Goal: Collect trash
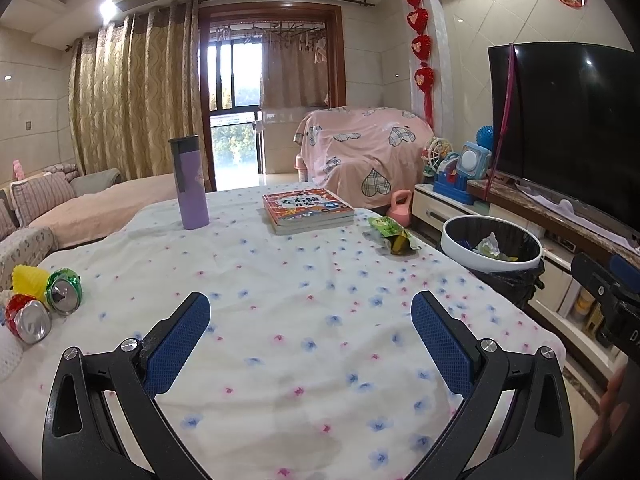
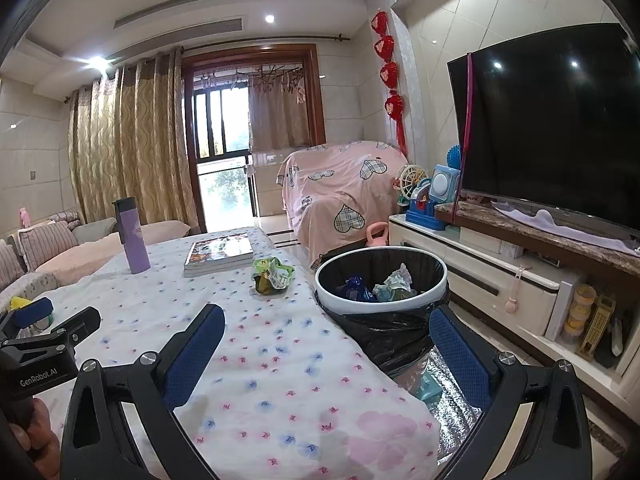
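Flowered cloth covers the big table (image 1: 304,320), and a living room is seen behind it. Beside the table's right edge a white trash bin (image 2: 380,300) with a black bag is stood, and some crumpled trash is already inside. Near that edge a green wrapper (image 1: 390,234) is left on the cloth. It is judged to be very light, soft and crinkly, so it is best pinched at its bunched middle. The left gripper (image 1: 310,320) and the right gripper (image 2: 326,338) are both held wide apart, and nothing is held.
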The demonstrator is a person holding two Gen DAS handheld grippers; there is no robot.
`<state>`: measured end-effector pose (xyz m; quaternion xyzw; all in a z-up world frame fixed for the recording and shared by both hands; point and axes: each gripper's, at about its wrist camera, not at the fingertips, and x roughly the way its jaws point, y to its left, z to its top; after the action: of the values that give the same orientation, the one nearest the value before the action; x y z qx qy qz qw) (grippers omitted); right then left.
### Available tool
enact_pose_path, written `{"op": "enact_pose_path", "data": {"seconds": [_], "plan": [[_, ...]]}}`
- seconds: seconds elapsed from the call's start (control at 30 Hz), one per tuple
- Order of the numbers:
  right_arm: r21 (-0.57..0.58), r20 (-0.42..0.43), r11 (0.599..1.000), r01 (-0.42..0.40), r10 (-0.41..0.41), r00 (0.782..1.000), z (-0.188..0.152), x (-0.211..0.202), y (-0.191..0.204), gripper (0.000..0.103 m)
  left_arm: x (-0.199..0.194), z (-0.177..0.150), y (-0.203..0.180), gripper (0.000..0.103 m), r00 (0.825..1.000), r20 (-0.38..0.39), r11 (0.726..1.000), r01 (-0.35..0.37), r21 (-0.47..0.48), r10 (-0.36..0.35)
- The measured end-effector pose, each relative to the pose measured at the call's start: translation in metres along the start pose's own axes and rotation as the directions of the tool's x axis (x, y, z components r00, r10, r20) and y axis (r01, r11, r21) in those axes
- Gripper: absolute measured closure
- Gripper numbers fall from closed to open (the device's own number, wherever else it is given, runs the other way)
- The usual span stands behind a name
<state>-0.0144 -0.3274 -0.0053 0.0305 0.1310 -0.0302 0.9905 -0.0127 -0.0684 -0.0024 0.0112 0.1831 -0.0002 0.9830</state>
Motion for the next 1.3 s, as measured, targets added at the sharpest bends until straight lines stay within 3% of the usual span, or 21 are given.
{"op": "enact_pose_path", "data": {"seconds": [1.3], "plan": [[0.005, -0.003, 1.000, -0.010, 0.010, 1.000, -0.004, -0.006, 0.009, 0.000, 0.002, -0.002, -0.001, 0.000, 1.000, -0.003, 1.000, 0.006, 0.007, -0.006]]}}
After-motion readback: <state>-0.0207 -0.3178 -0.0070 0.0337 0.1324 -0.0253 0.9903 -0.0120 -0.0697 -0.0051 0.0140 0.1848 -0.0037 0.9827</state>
